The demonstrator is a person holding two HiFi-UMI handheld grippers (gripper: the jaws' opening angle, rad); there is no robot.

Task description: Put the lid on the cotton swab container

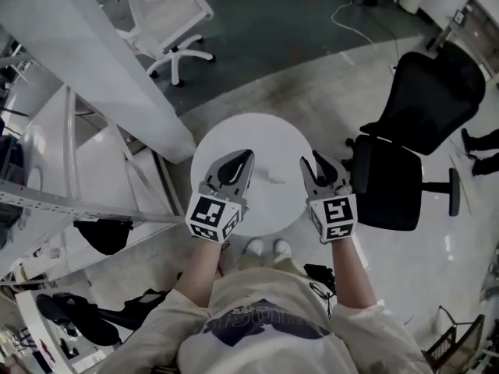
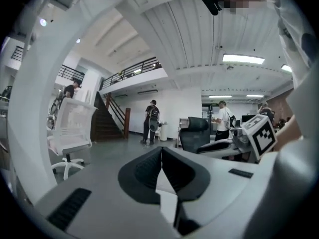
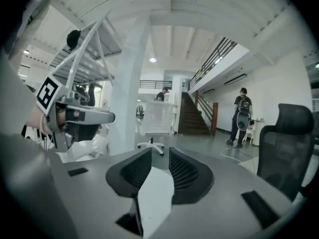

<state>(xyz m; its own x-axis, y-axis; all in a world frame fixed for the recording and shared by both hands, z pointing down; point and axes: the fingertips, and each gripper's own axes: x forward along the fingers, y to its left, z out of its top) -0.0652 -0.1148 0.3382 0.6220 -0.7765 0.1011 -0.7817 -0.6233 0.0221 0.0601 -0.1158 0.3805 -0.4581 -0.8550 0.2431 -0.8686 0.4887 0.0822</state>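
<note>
A small white object (image 1: 273, 176) lies on the round white table (image 1: 257, 135), between my two grippers; it is too small to tell whether it is the container or the lid. My left gripper (image 1: 247, 157) hovers over the table's left part with its jaws shut and nothing between them (image 2: 161, 151). My right gripper (image 1: 311, 160) is over the table's right edge, its jaws a little apart and empty (image 3: 160, 153). Both gripper views look out level over the room and show no container or lid.
A black office chair (image 1: 413, 131) stands close to the table's right side. A white chair (image 1: 168, 14) is at the back left, and a white slanted pillar (image 1: 101, 61) and metal shelving (image 1: 62, 201) are at the left. People stand far off by the stairs (image 2: 152, 121).
</note>
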